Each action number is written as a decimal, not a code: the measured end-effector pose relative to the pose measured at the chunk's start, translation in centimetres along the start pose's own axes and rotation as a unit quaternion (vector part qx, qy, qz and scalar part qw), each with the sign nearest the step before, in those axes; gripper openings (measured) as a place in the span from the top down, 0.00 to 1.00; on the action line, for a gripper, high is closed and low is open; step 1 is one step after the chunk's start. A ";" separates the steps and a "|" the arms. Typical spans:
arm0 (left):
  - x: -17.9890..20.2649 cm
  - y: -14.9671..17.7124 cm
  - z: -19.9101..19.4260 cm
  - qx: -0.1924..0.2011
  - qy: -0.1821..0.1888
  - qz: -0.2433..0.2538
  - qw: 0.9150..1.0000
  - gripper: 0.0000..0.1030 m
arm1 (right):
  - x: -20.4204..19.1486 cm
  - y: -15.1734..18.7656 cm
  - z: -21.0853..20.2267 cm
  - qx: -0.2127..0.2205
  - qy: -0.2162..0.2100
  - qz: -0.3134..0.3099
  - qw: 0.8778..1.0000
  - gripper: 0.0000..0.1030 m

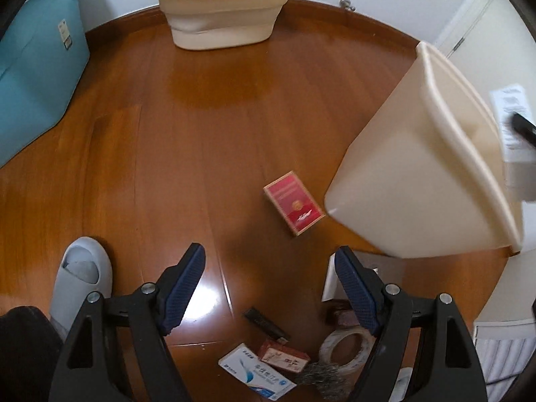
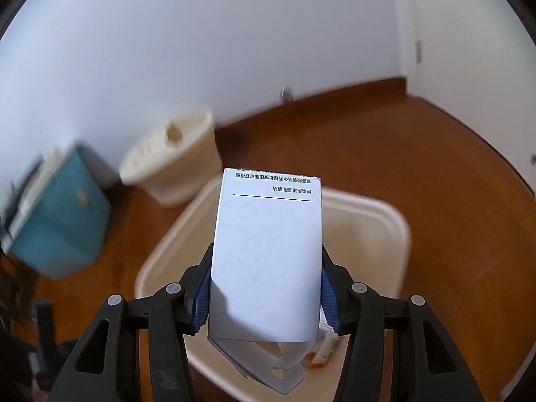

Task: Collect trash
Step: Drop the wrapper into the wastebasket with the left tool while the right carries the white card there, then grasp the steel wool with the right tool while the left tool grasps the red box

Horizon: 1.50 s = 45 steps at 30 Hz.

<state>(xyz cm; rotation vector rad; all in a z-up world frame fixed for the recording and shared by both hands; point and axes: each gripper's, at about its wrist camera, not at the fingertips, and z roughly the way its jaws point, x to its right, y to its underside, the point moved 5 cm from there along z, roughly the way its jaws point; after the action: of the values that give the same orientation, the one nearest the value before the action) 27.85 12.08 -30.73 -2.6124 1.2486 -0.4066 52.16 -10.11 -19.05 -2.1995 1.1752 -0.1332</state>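
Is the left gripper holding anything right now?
No, the left gripper is open with nothing between its fingers, only the wooden floor showing beyond them.

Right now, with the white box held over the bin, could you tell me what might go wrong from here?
The right gripper holds the white box over the cream bin, toward its near-left side; a release while swinging might drop it on the floor. The box's lower flaps hang open and could snag the rim. The left gripper is open above the tape roll and small cartons, close to the slipper, which might get bumped.
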 end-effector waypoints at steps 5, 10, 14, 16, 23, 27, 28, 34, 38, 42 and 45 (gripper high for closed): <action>-1.0 1.5 1.9 -0.033 -0.012 0.000 0.999 0.23 | -1.2 -0.1 5.8 -0.089 0.029 -0.041 0.995 0.47; -2.2 4.8 4.3 -0.090 -0.017 -0.003 0.996 0.23 | -2.3 0.4 8.1 -0.121 0.053 -0.059 0.990 0.38; -2.4 7.2 5.3 -0.123 -0.014 0.014 0.992 0.23 | -3.3 -0.1 4.0 -0.040 0.025 -0.051 0.998 0.36; -2.2 8.6 5.8 -0.142 -0.009 0.033 0.989 0.23 | -3.8 1.2 -0.2 0.023 -0.005 -0.050 0.998 0.36; -1.9 12.2 7.1 -0.183 0.002 -0.005 0.983 0.23 | -7.3 16.4 -5.8 -0.008 -0.094 -0.128 0.987 0.27; -1.2 10.6 7.6 -0.164 -0.002 -0.005 0.986 0.23 | -8.8 27.3 -0.3 -0.132 -0.096 -0.161 0.973 0.27; -0.9 10.1 7.7 -0.162 0.000 0.001 0.987 0.23 | -9.5 30.1 1.0 -0.154 -0.091 -0.190 0.965 0.27; 3.7 7.2 8.6 -0.135 0.012 0.102 0.985 0.23 | -9.8 39.3 3.7 -0.203 -0.069 -0.255 0.943 0.28; 5.1 5.4 9.9 -0.138 0.043 0.046 0.988 0.23 | -10.7 40.9 5.2 -0.200 -0.047 -0.291 0.934 0.29; 5.5 3.8 11.2 -0.131 0.044 0.015 0.990 0.23 | -11.0 40.9 6.2 -0.208 -0.046 -0.293 0.932 0.37; 4.6 2.5 12.0 -0.140 0.038 -0.016 0.989 0.23 | -11.3 41.2 6.4 -0.209 -0.036 -0.306 0.928 0.37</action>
<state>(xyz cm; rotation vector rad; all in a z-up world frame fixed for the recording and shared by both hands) 32.85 7.86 -42.09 -2.8777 1.3801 -0.3631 18.38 -14.71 -45.58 -2.8628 0.4624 -0.0601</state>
